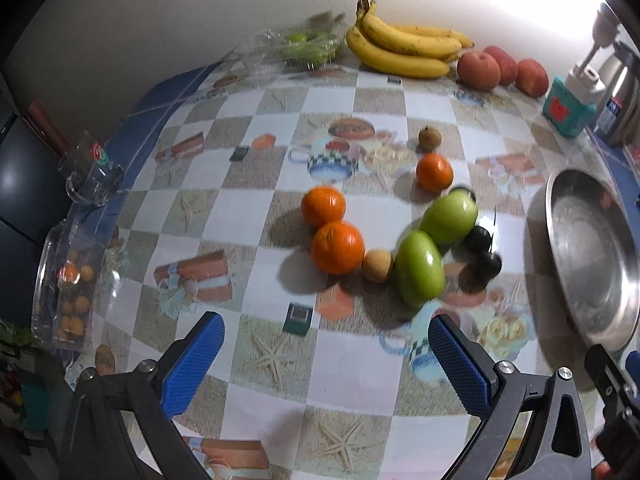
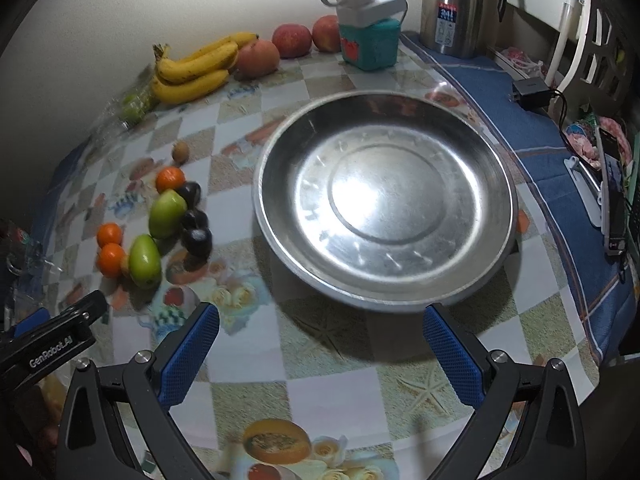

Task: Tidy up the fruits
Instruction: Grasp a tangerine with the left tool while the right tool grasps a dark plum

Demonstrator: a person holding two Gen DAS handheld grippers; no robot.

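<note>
Fruits [image 1: 400,232] lie loose on the checked tablecloth [image 1: 248,208], left of a bare metal bowl [image 2: 384,204], with both my grippers released above the cloth

My left gripper [image 1: 326,356] holds nothing, jaws wide apart, just short of the cluster: two oranges [image 1: 332,228] touching, a small tan fruit [image 1: 377,266] wedged between the nearer orange and a green fruit [image 1: 419,268], a second green fruit [image 1: 450,218] beside it, dark plums [image 1: 482,252] on their bowl side, a third orange [image 1: 434,172] and a brown fruit [image 1: 430,138] farther back. My right gripper [image 2: 322,354] is likewise spread wide and holds nothing, facing the bowl's near rim. Bananas [image 1: 400,46] and apples [image 1: 500,70] sit by the wall, well apart from the cluster
</note>
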